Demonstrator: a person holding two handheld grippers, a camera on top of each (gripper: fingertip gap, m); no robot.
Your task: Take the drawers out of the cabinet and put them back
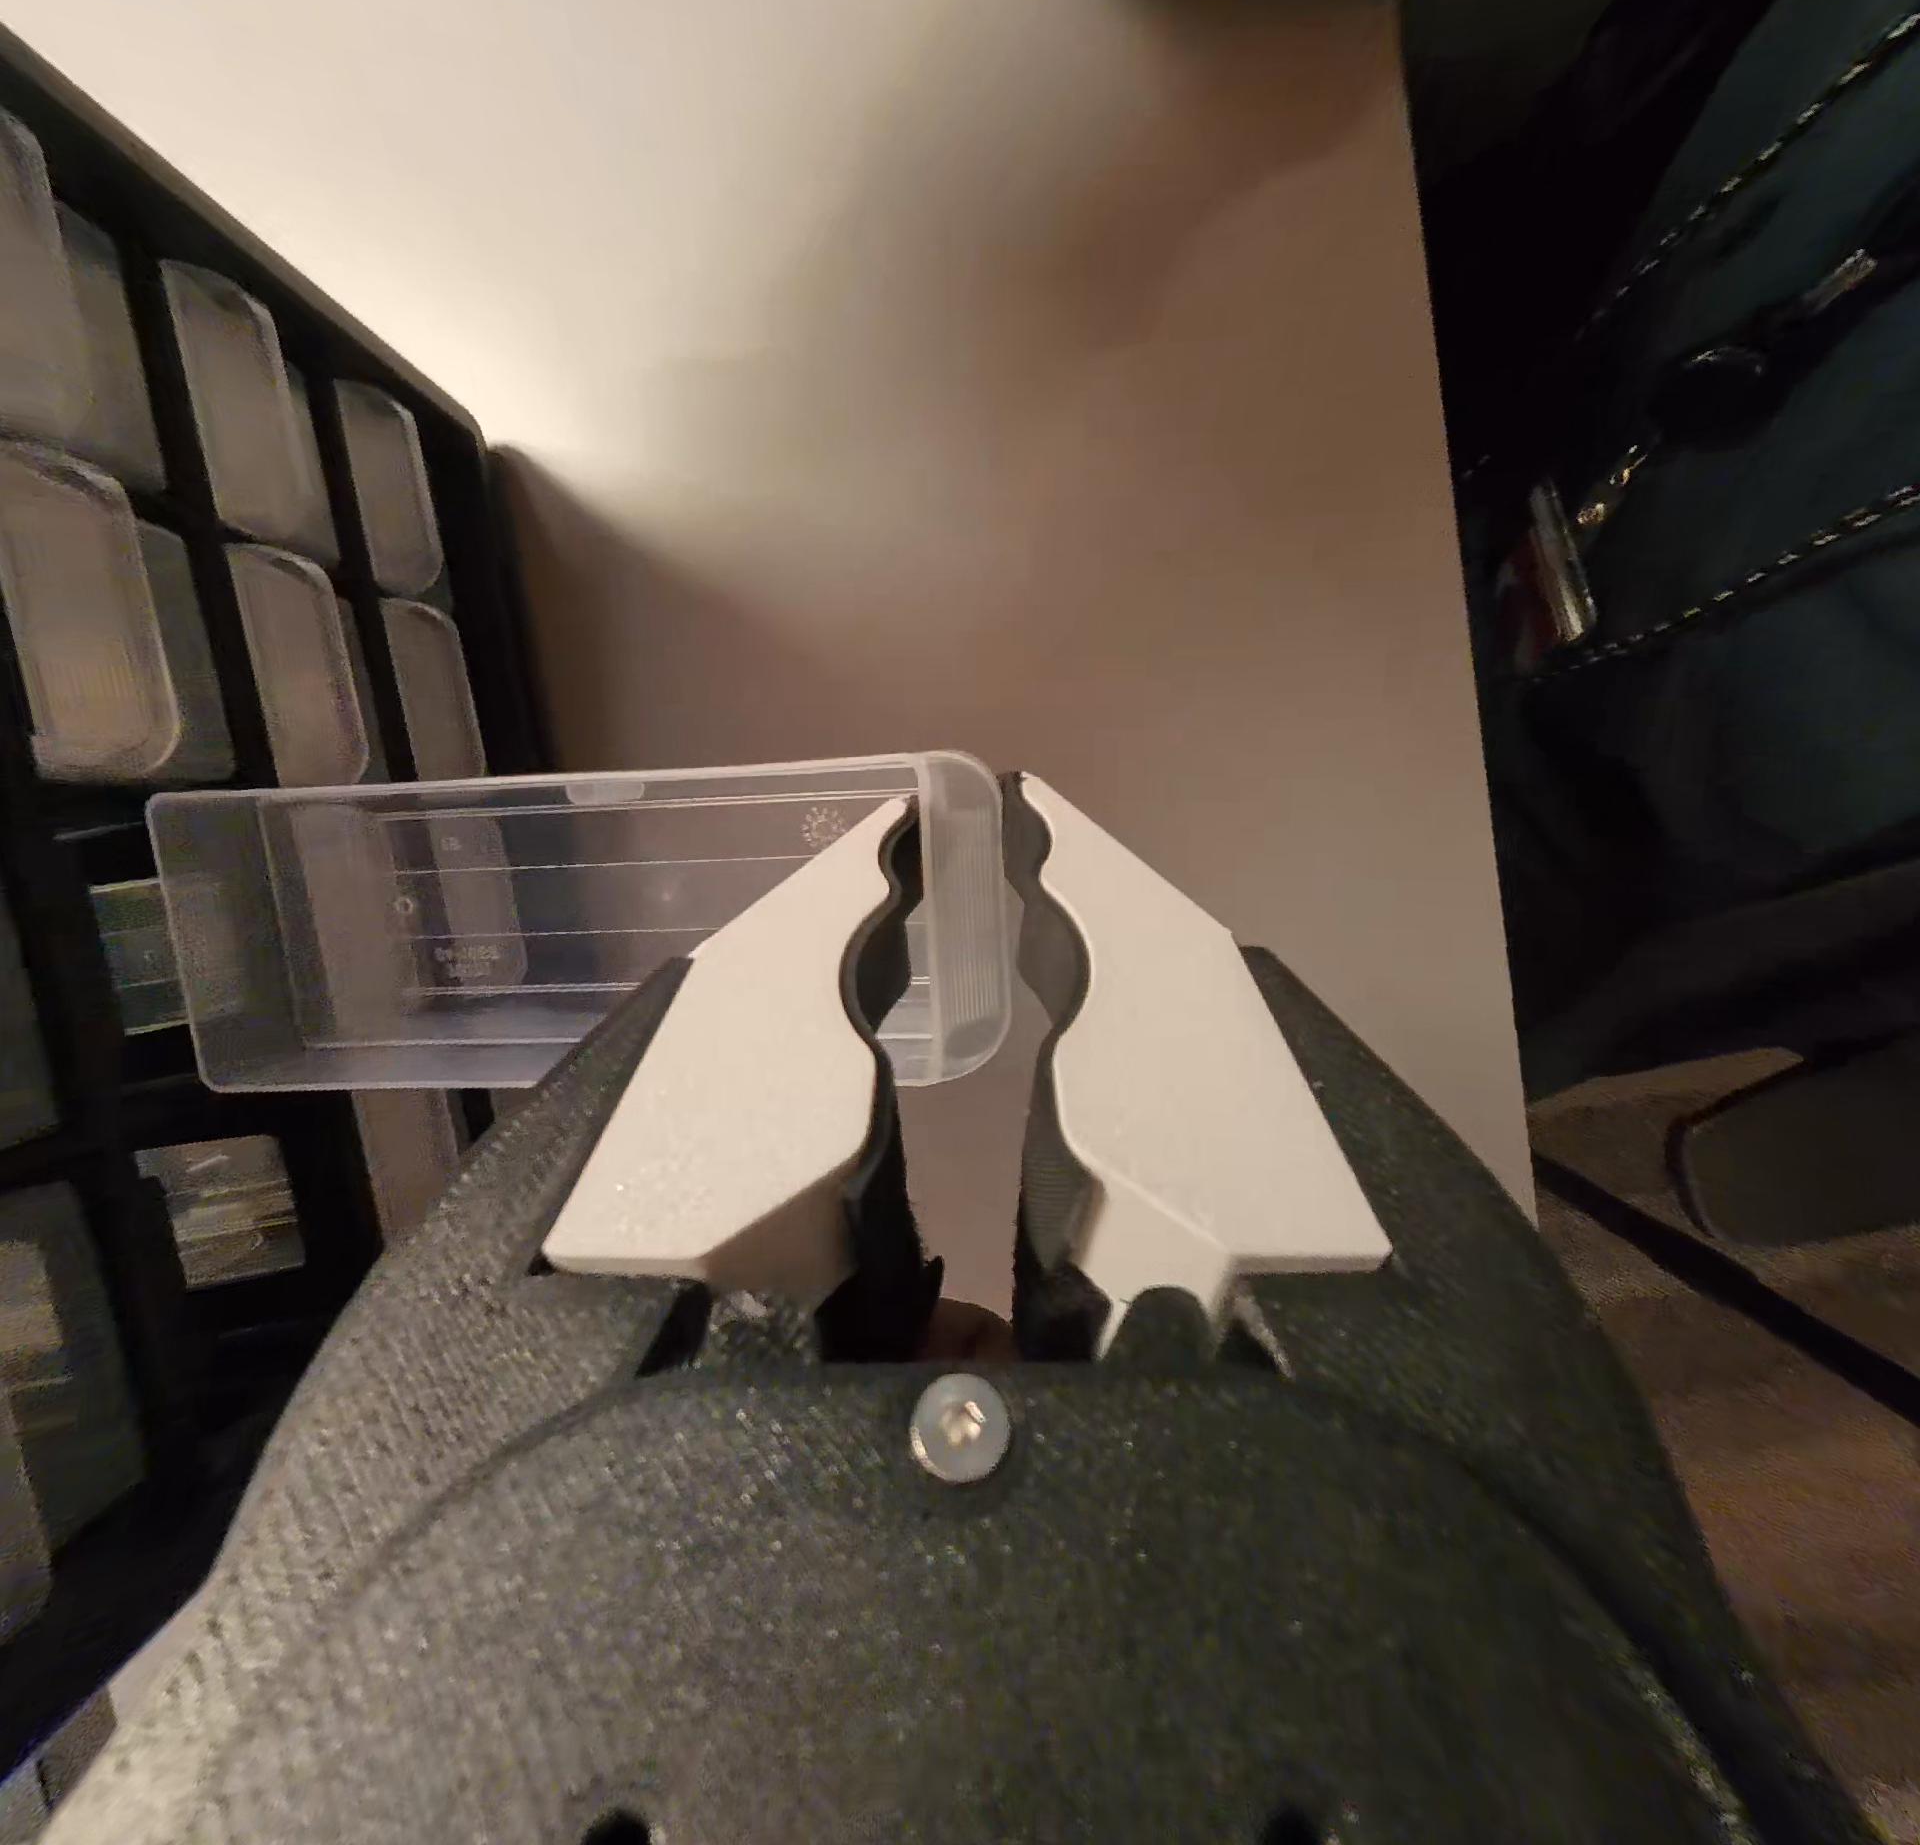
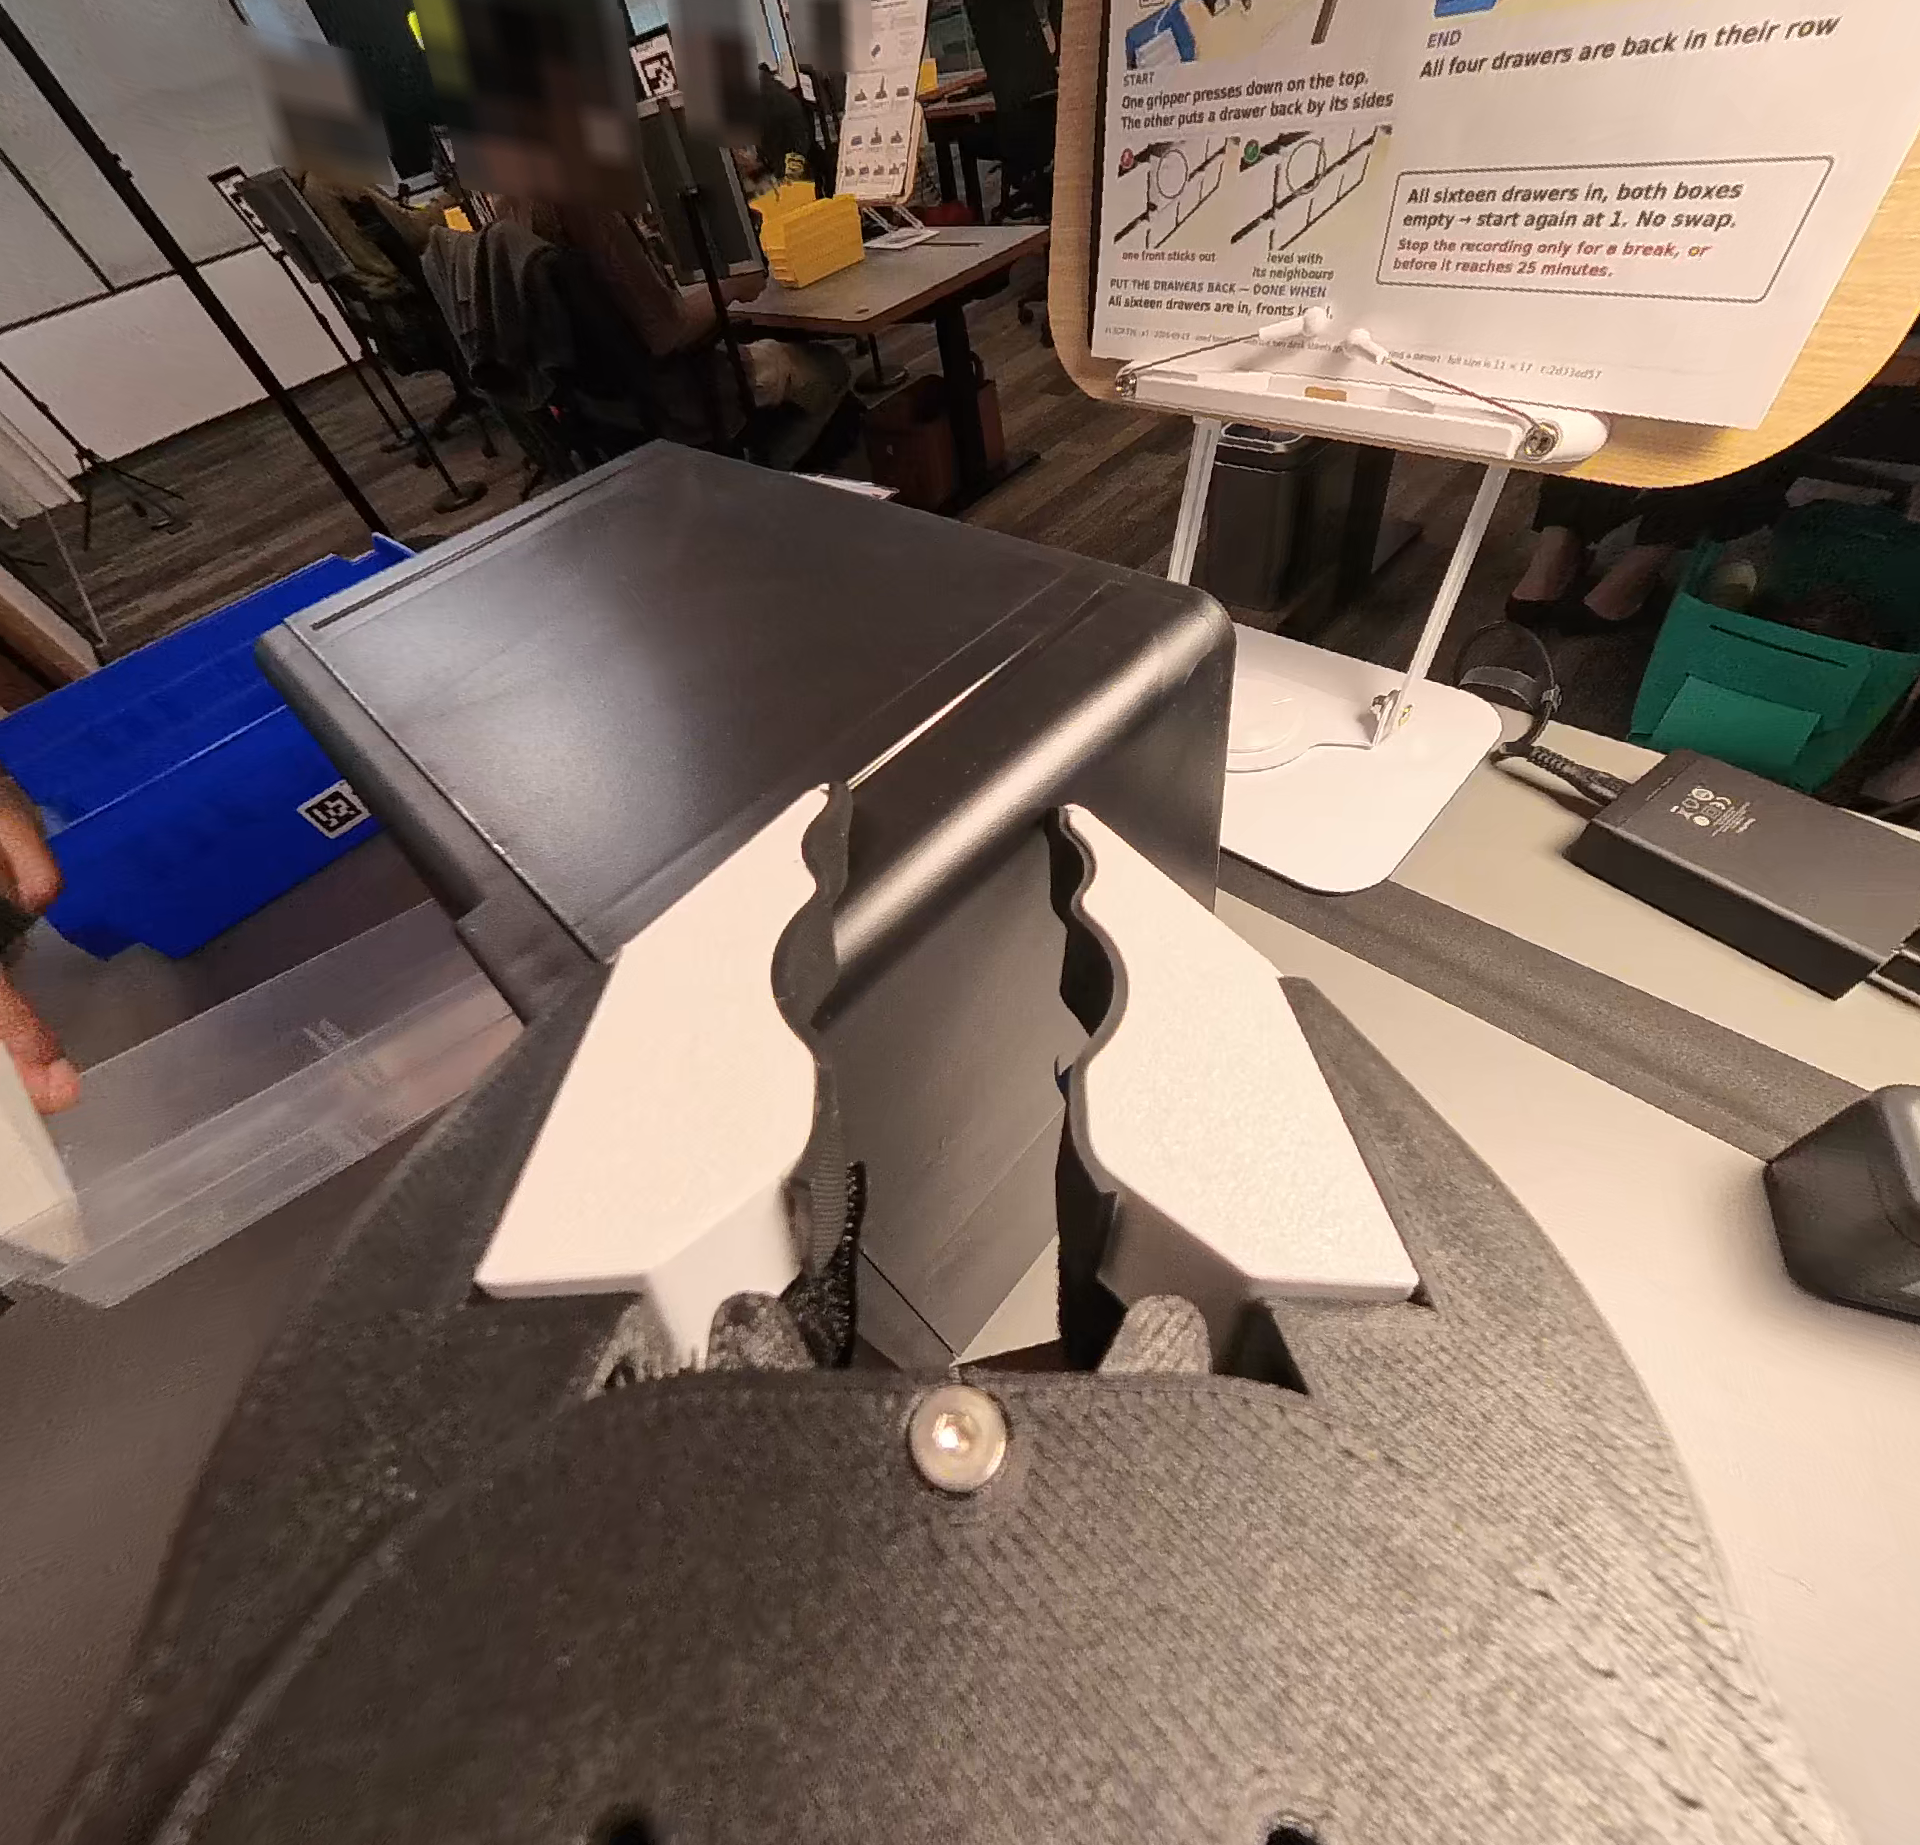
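While the left wrist cam is showing the left claw (image 1: 961, 808) pinching a clear drawer's (image 1: 582, 912) front tab, cabinet (image 1: 239, 507) off to its left, only the right cam is catching the right claw (image 2: 951, 829) spread over the cabinet's top edge (image 2: 966, 756), not gripping.

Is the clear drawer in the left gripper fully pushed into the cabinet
No, the clear drawer hangs outside the black cabinet, with the left gripper closed on its front tab.
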